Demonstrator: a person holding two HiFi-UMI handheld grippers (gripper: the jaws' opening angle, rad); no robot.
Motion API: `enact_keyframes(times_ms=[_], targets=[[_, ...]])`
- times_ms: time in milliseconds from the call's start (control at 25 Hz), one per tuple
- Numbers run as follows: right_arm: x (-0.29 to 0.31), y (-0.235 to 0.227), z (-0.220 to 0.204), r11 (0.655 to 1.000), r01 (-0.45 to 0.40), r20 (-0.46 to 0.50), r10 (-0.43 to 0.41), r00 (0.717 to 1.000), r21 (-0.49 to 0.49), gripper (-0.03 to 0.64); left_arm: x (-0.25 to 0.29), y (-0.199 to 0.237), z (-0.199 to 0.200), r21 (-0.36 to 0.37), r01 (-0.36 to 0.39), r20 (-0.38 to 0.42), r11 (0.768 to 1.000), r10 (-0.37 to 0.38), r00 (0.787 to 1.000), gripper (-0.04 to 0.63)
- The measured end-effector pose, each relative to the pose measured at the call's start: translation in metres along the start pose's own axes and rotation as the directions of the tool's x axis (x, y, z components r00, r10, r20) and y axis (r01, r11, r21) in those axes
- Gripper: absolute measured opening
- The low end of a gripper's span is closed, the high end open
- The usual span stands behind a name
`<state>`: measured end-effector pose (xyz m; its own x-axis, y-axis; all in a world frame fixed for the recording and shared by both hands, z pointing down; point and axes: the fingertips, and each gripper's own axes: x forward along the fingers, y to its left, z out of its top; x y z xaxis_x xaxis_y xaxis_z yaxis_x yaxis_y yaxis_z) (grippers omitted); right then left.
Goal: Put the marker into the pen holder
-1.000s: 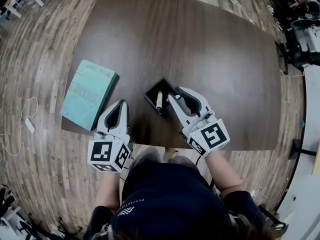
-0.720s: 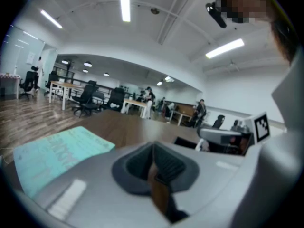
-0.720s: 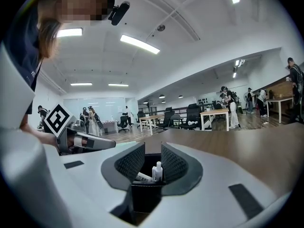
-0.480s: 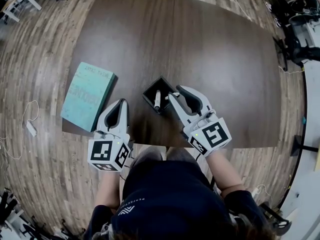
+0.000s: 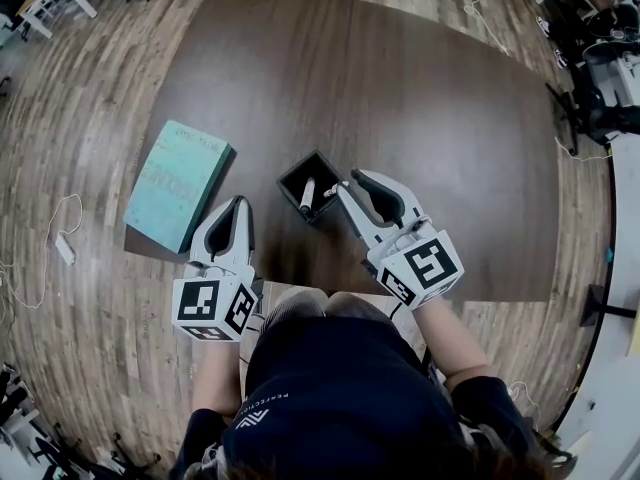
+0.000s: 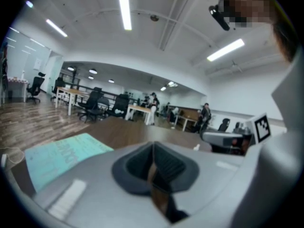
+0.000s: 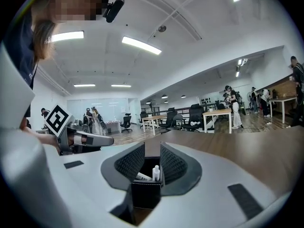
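The marker is in the pen holder. It leans inside the black square box, and its white end rises just above the rim in the right gripper view. The holder sits on the tabletop close to the near edge, a little left of that edge's middle.

The right hand-held gripper reaches in over the near edge, with its tips just beside the holder's right corner. Its jaws stand apart and nothing is clamped between them. Its own view looks through the gap at the holder and marker beyond the pads.

Compared with a second ago, the marker was already in the box and the jaws were already parted. The small change is that the holder now shows a little more clear of the right tips. I cannot tell whether the box slid slightly or the gripper drew back. Either way, the marker looks released, so the task appears to be essentially done. What seems to remain is pulling the right gripper away without catching the corner of the light box.

The left hand-held gripper has kept its place at the near edge, with its jaws together and empty. A teal book lies beyond it, toward the left edge and well apart from the holder.
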<state>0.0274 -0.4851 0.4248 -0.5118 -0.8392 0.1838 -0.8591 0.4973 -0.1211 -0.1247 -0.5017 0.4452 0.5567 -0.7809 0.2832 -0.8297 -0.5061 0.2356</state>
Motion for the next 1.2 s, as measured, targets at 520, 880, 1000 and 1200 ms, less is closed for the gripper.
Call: enact_keyframes(times_ms=[520,880,1000,1200], targets=[[-0.025,-0.003,-0.010,0.998,-0.011,-0.043,0.014,0.999,0.063,0.044,-0.018,-0.022,0.005,0.004,-0.038,0.035,0.999,0.038,0.999,0.009],[-0.036,0.000,-0.015,0.998,-0.025,-0.079,0.030,0.996,0.063,0.001,-0.033,-0.032,0.003,-0.006,-0.065,0.055,0.998,0.065,0.996,0.009],[-0.038,0.002,-0.016,0.998,-0.030,-0.096,0.035,0.995,0.058,0.000,-0.037,-0.033,0.005,-0.006,-0.076,0.062,0.997,0.076,0.995,0.009],[-0.044,0.005,-0.019,0.997,-0.043,-0.101,0.050,0.994,0.068,0.000,-0.045,-0.039,0.002,0.003,-0.083,0.064,0.997,0.083,0.994,0.009]])
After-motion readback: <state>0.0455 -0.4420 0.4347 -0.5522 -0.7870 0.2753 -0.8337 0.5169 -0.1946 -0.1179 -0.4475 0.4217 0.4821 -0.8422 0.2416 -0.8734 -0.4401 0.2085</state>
